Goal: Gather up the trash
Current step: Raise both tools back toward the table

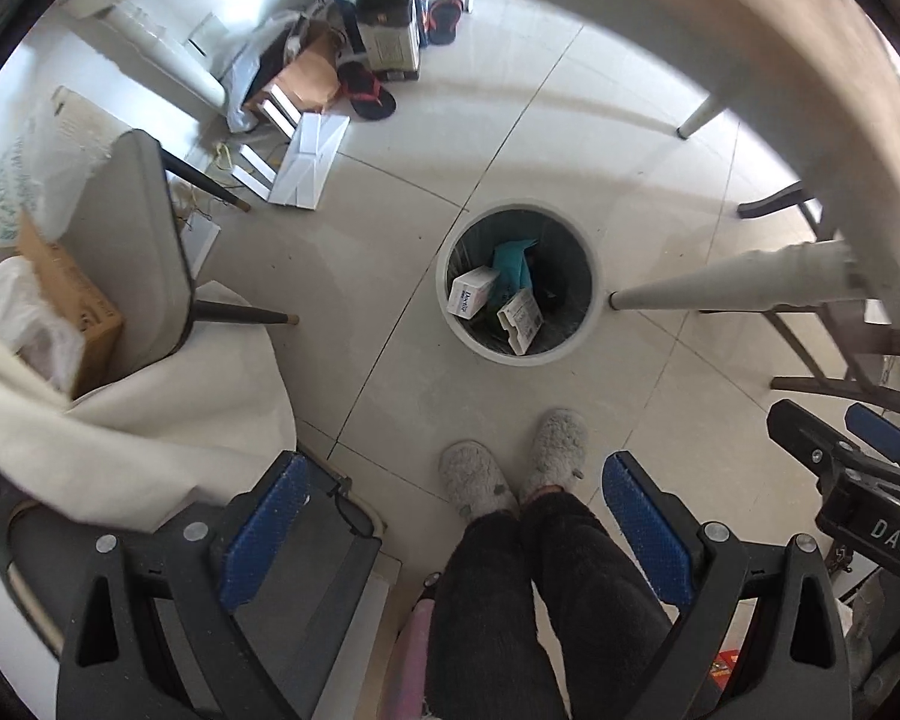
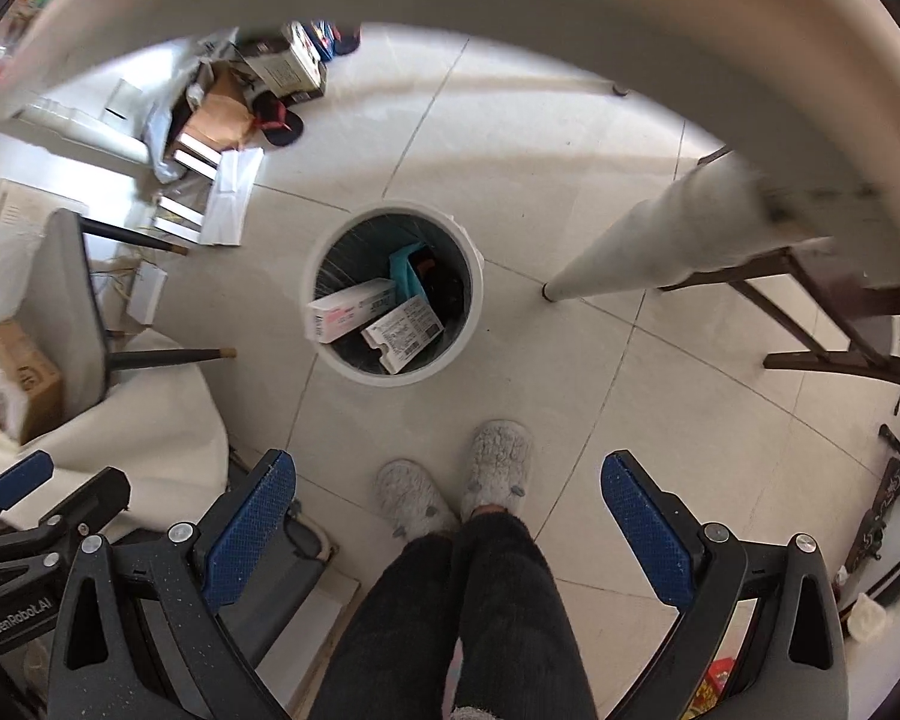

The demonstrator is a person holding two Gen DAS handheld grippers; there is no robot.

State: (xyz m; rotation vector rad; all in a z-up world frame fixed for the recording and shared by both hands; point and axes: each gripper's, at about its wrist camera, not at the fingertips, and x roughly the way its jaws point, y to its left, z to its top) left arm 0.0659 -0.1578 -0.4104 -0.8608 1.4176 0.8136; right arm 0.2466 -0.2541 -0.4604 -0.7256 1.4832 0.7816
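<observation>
A round white trash bin [image 1: 594, 306] stands on the tiled floor, seen from above in both views [image 2: 477, 300]. Inside lie two white cardboard boxes [image 1: 473, 293] [image 1: 521, 321] and a teal item [image 1: 513, 261]; they also show in the right wrist view as box [image 2: 351, 309], box [image 2: 403, 331] and teal item [image 2: 403, 270]. My left gripper [image 1: 453, 525] is open and empty, high above the floor. My right gripper [image 2: 447, 525] is open and empty beside it. The right gripper also shows in the left wrist view [image 1: 852, 468], and the left in the right wrist view [image 2: 42, 498].
The person's grey slippers [image 1: 510, 468] stand just before the bin. A white table edge [image 1: 810, 60] and its legs [image 1: 732, 279] are to the right. A grey chair [image 1: 132, 240] with a cardboard box [image 1: 72, 300] is left. Boxes, bags and sandals [image 1: 366, 90] clutter the far floor.
</observation>
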